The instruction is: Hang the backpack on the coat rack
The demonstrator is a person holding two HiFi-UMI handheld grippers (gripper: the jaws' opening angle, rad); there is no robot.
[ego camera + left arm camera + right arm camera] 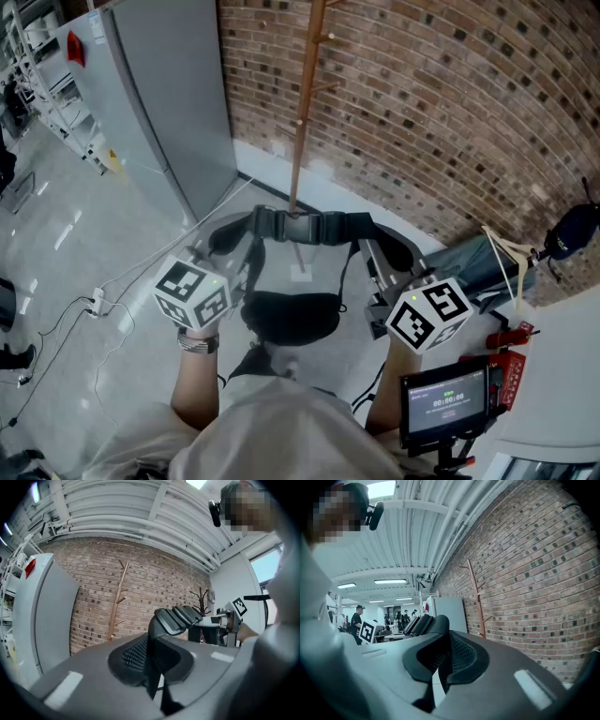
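Note:
A black backpack (291, 317) hangs between my two grippers, its padded shoulder straps (298, 226) stretched across the top. My left gripper (236, 262) is shut on the left strap (174, 618), which runs out from between the closed jaws (152, 665). My right gripper (373, 267) is shut on the right strap (425, 625), pinched at the jaw tips (443, 663). The wooden coat rack (302, 112) stands just beyond the backpack against the brick wall, with its base (300, 273) on the floor behind the bag. It also shows as a coat rack (117, 603) ahead of the left gripper and a coat rack (476, 597) ahead of the right one.
A tall grey cabinet (159, 94) stands left of the rack. Cables and a power strip (97, 303) lie on the floor at left. A small screen (445, 398) and red tool (506, 361) sit at lower right, a dark bag (572, 231) by the wall.

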